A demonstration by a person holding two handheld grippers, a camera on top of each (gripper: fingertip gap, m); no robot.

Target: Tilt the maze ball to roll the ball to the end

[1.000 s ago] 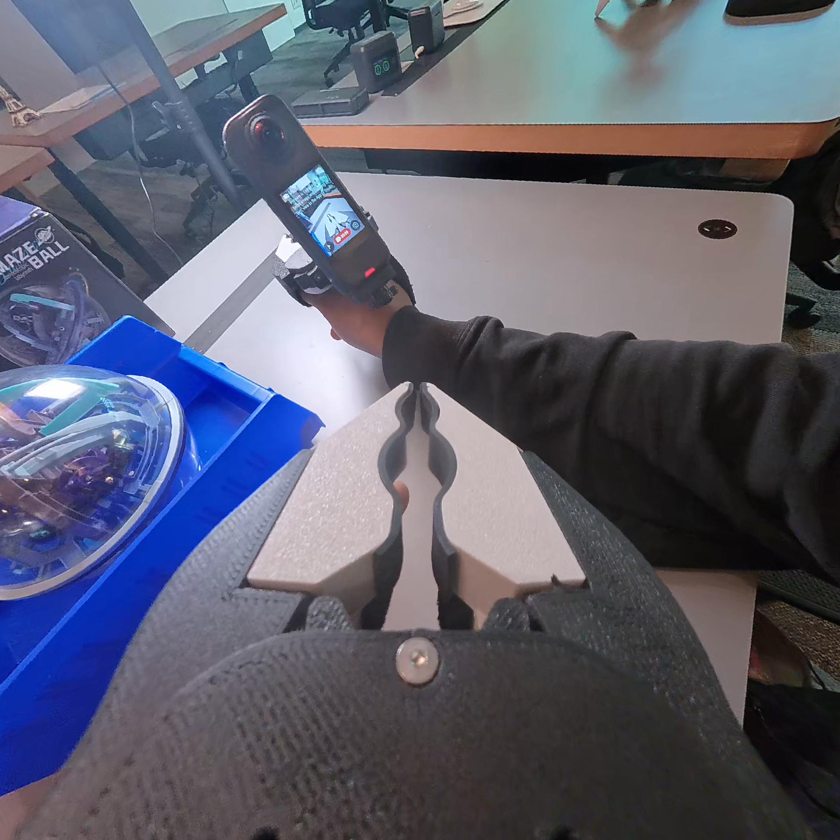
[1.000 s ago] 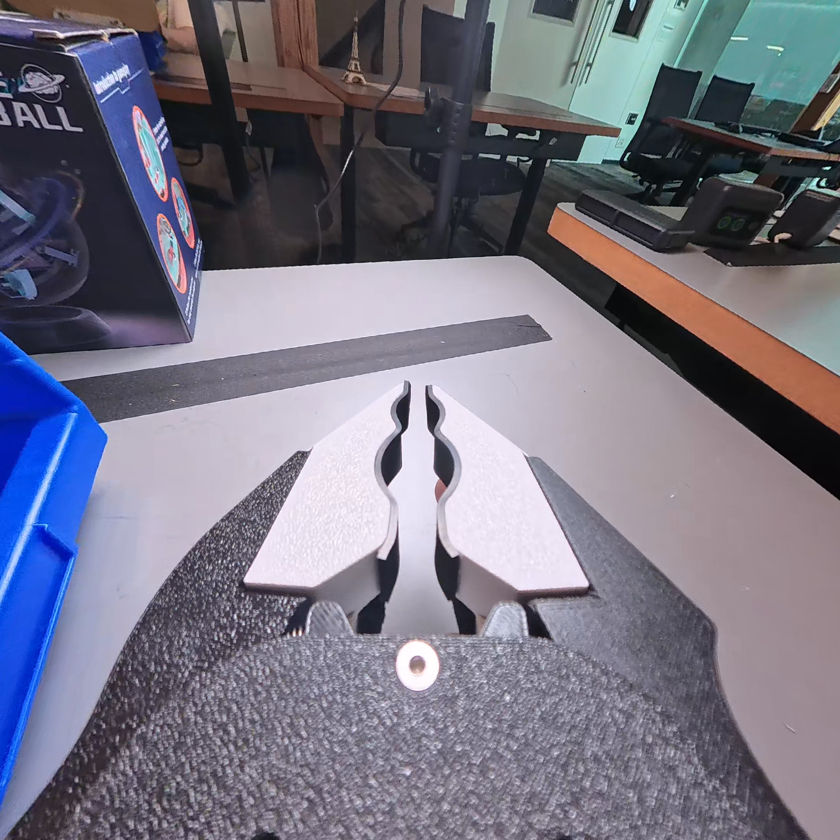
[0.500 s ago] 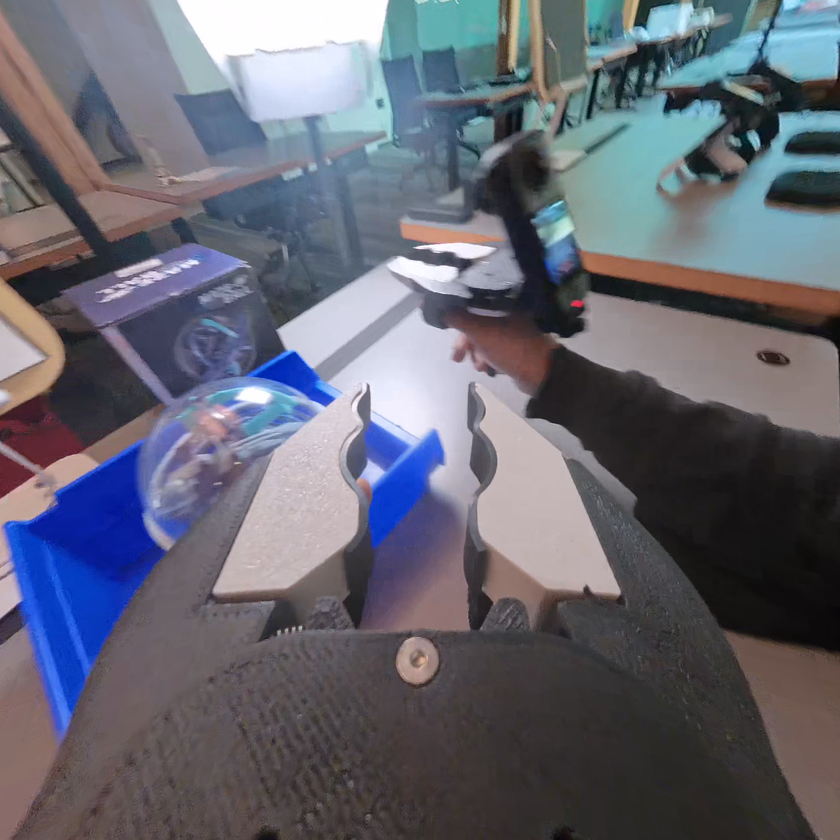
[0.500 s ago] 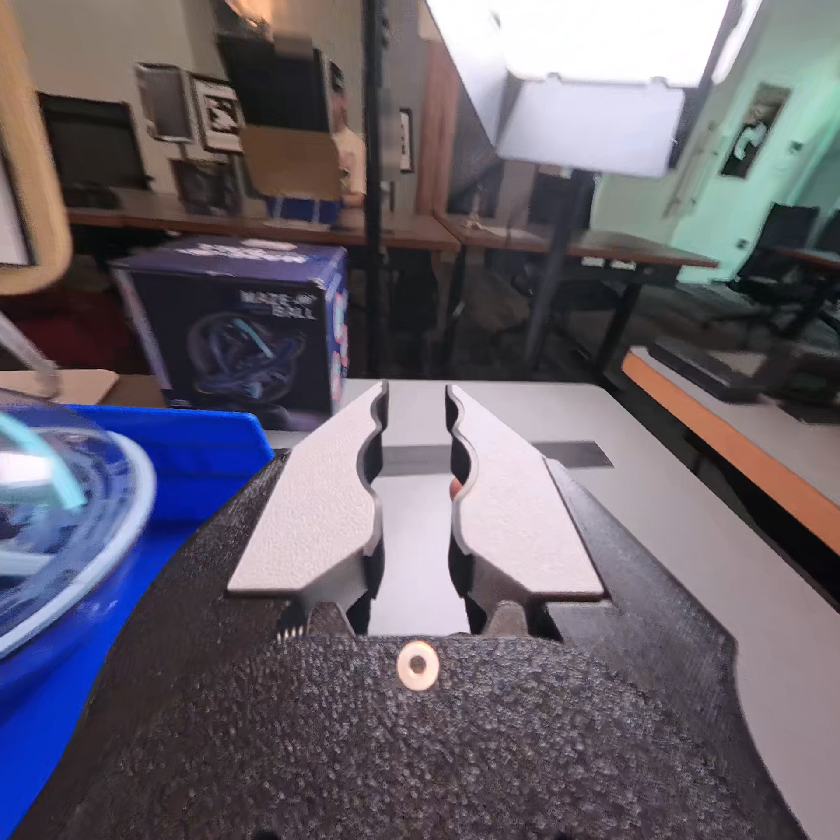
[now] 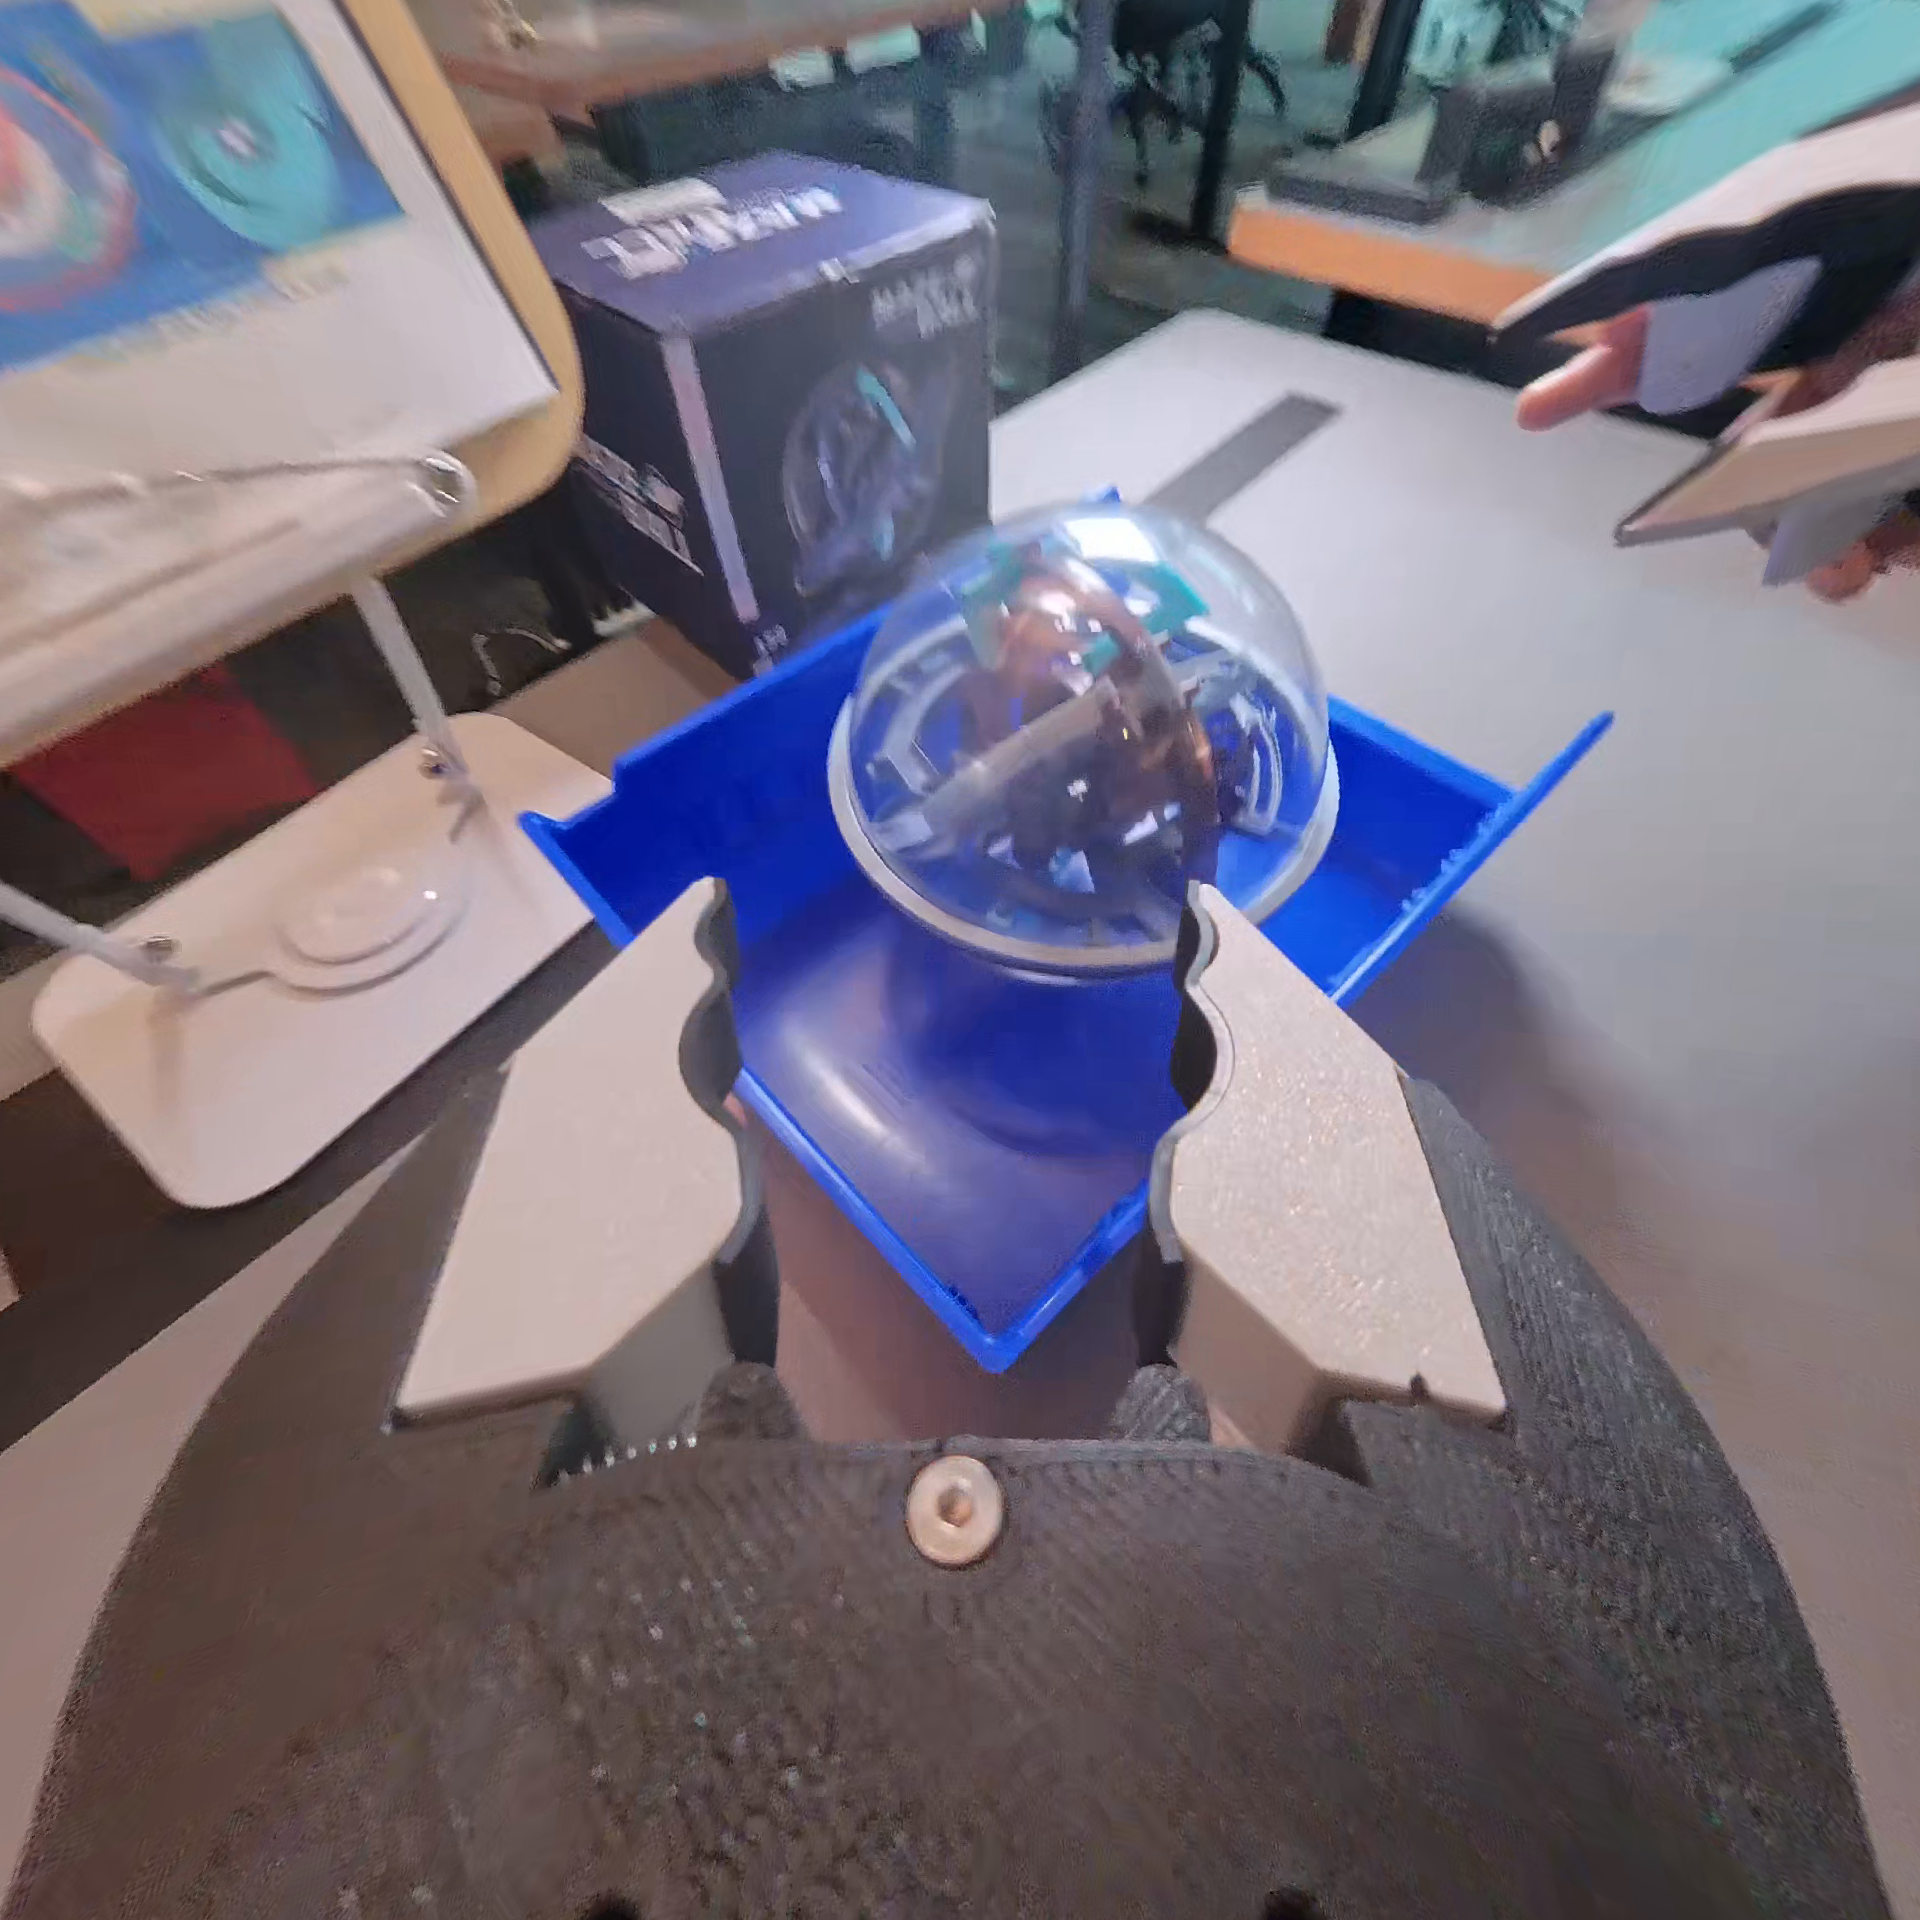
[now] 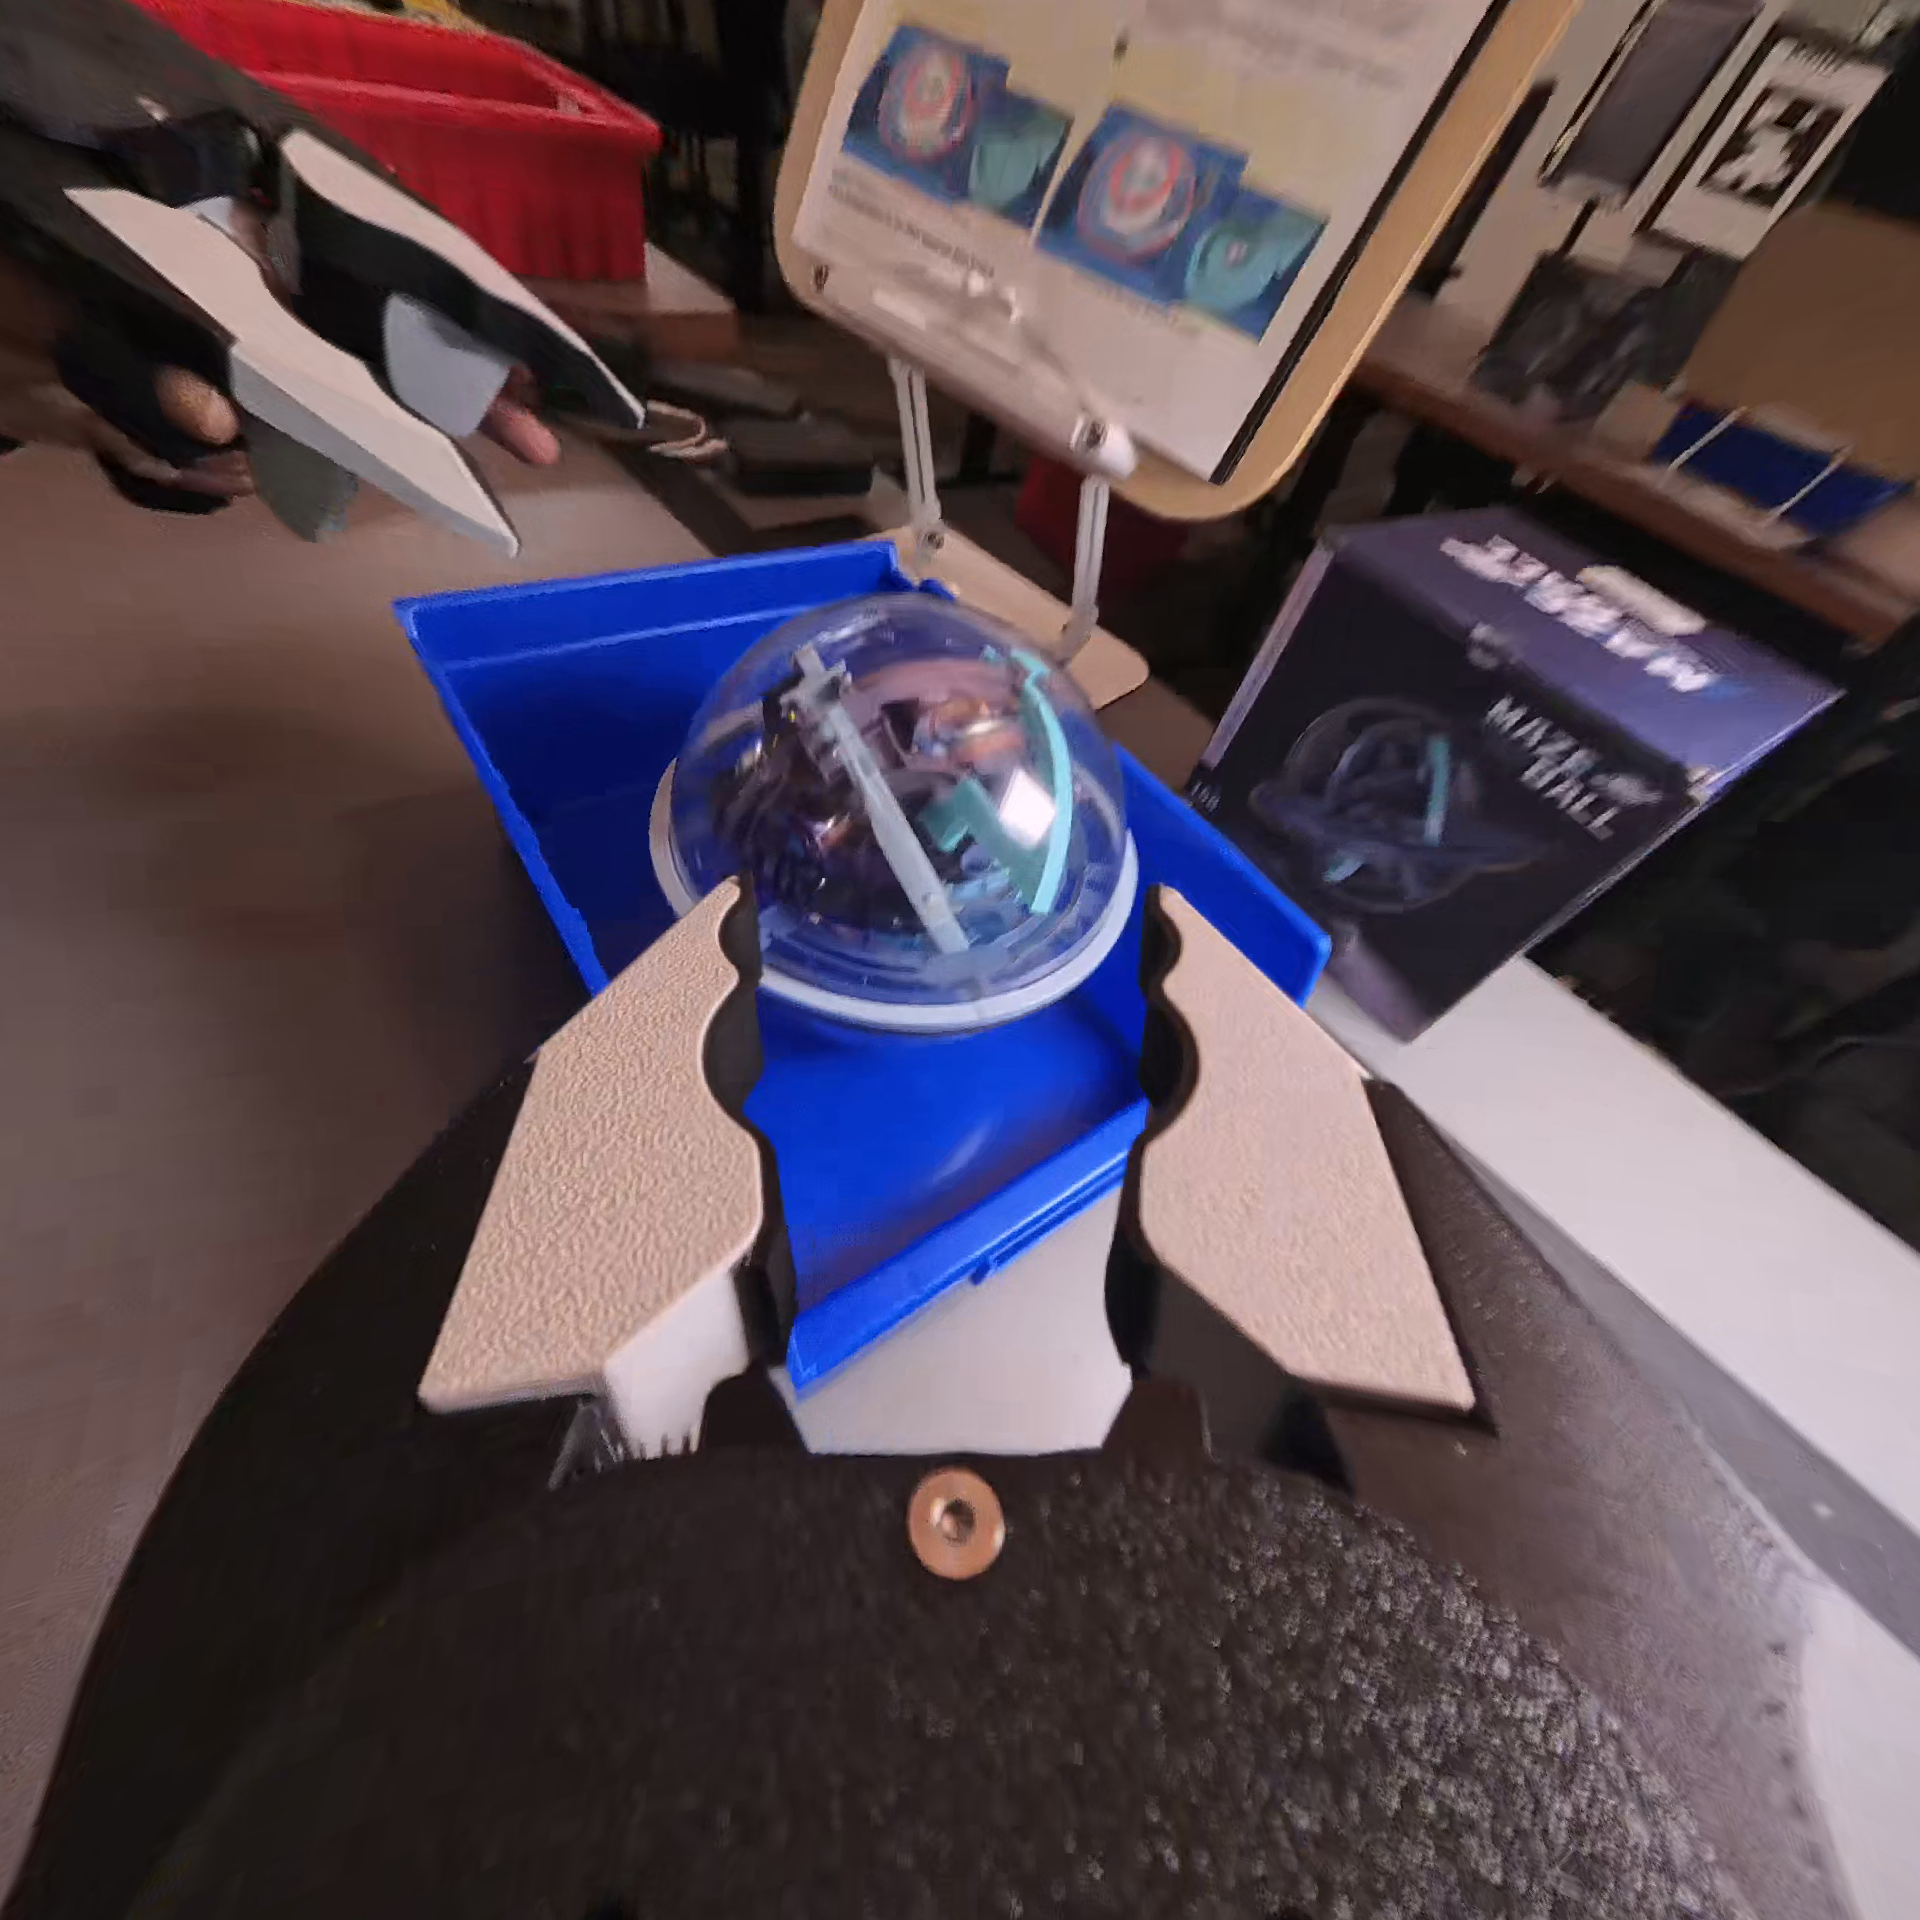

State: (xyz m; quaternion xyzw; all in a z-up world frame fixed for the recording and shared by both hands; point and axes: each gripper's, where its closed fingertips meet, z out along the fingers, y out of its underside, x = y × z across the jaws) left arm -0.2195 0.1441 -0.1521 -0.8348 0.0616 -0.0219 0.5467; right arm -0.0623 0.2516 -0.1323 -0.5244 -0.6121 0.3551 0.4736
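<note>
A clear maze ball (image 5: 1081, 748) with teal and purple tracks, a blue bin (image 5: 1455, 831), a dark navy box (image 5: 790, 395).

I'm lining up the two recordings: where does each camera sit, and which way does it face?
Left wrist view: on the left gripper, looking down at the clear domed maze ball in the blue plastic bin; own open fingers show, right gripper far right.
Right wrist view: on the right gripper, facing the ball from the opposite side; left gripper top left.
Both share ball, bin, dark printed box, instruction board.
</note>
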